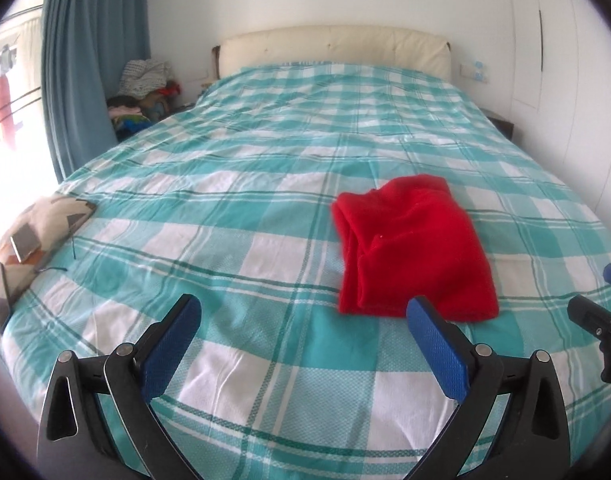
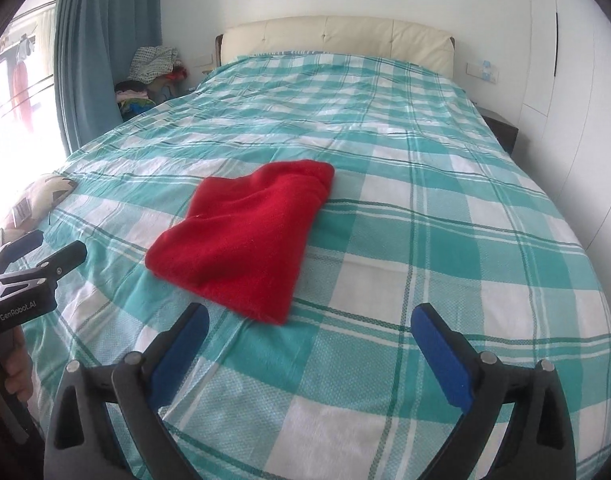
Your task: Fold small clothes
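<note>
A red fleece garment (image 1: 409,248) lies folded in a compact rectangle on the teal and white checked bedspread (image 1: 233,208). It also shows in the right wrist view (image 2: 245,236), left of centre. My left gripper (image 1: 303,312) is open and empty, above the bed just short of the garment's near edge, to its left. My right gripper (image 2: 310,322) is open and empty, near the garment's near right corner. Neither touches the cloth. The right gripper's body (image 1: 597,320) shows at the right edge of the left wrist view; the left gripper's body (image 2: 29,280) shows at the left of the right wrist view.
A patterned cushion (image 1: 45,224) with a phone (image 1: 24,242) on it lies at the bed's left edge. A cream headboard (image 1: 333,48) is at the far end. A pile of clothes (image 1: 145,88) sits beside blue curtains (image 1: 85,60). White wardrobe doors (image 1: 565,60) stand on the right.
</note>
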`<state>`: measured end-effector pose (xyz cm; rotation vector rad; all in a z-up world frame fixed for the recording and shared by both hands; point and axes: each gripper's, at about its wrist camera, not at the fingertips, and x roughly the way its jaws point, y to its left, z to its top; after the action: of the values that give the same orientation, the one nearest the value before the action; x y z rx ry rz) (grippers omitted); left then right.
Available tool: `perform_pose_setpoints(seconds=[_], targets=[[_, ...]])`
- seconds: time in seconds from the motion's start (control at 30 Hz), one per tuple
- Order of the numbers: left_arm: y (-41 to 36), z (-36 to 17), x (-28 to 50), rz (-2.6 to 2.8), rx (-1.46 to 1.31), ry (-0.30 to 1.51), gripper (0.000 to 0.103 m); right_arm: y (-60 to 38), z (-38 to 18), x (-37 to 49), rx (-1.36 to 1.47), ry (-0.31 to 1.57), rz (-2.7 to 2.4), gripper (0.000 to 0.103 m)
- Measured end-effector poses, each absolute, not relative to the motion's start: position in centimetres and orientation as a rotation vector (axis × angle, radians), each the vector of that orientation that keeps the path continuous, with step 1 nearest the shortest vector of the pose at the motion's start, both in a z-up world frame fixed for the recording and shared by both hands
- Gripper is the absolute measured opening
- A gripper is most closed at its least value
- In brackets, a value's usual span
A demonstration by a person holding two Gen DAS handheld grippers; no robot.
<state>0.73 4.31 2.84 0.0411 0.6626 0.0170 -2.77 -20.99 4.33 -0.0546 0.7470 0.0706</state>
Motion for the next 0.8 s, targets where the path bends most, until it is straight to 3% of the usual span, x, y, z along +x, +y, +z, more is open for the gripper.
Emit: perform_pose_setpoints(seconds=[0.2, 0.5, 0.8], targets=[[3.5, 3.0, -1.5, 0.016, 0.127, 0.705, 0.103, -19.6, 5.2, -4.9, -0.067, 0.760, 0.072, 0.102], [5.1, 2.2, -3.8, 0.012, -0.001, 0.914, 0.103, -17.6, 6.2, -8.3, -0.078, 0.827, 0.067, 0.103], [4.7, 3.8, -5.8, 0.010, 0.055, 0.881, 0.103, -17.7, 6.0, -10.0, -0.050, 0.859, 0.043, 0.103]])
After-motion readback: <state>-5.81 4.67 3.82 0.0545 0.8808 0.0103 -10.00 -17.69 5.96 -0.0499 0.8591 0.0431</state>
